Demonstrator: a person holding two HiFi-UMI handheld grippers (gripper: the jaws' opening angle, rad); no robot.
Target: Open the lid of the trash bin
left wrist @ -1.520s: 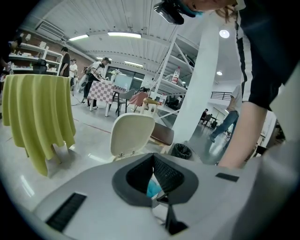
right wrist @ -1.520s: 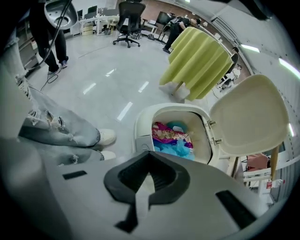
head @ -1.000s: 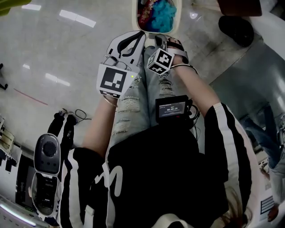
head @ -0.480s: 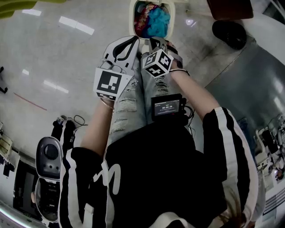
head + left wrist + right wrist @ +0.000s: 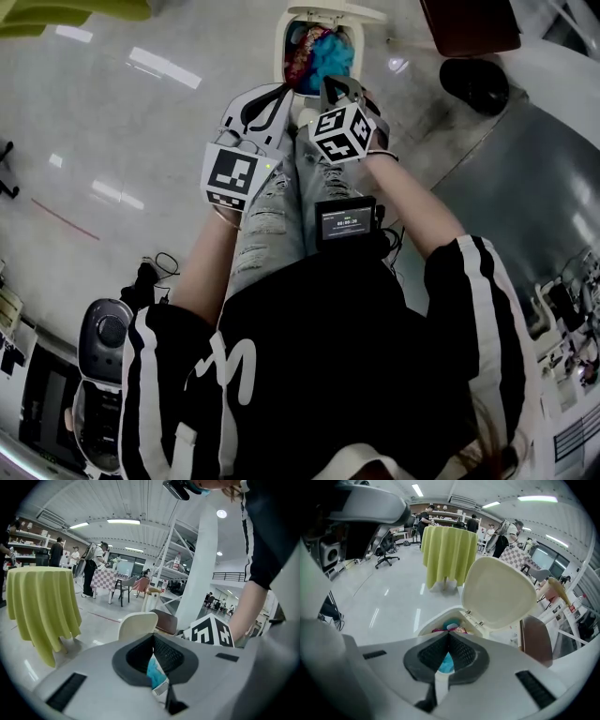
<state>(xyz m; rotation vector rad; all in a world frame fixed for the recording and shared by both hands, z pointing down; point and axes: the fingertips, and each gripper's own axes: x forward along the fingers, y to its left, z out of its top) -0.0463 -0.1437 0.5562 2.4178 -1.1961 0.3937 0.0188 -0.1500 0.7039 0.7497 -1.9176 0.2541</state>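
Trash bin (image 5: 282, 45) on the pale glossy floor (image 5: 141, 141), at the far end just past the person's knees, cream-walled and narrow. Lid (image 5: 336, 11) already up, hinged at the far rim and leaning back, with the smooth cream underside facing the right tool's camera. Inside, heaped close to the rim: a crumpled blue wad (image 5: 330, 52) toward the right, red and multicoloured scraps (image 5: 300, 47) toward the left. Too small to tell what else lies under them.

Left tool (image 5: 152, 638) shut to the tips, dark ribbed pads meeting, nothing pinched between them; only a sliver of the bin's blue filling visible through the wedge below. Right tool (image 5: 449, 635) likewise closed and empty, aimed at the bin's near rim and close to it; touching or not, cannot tell. Both side by side above the knees, the right one slightly farther forward, with the left marker cube (image 5: 234, 173) and the right marker cube (image 5: 342, 131) turned up toward the head camera.

Torn light jeans (image 5: 272, 234) below the tools, and a small black screen unit (image 5: 345, 223) against the right thigh. Left of the bin and well apart, a yellow-green cloth (image 5: 447, 555) draped down to the floor over a round table. Right of the bin, a dark brown chair (image 5: 469, 23). Farther back in the hall, people standing near shelves and more chairs.
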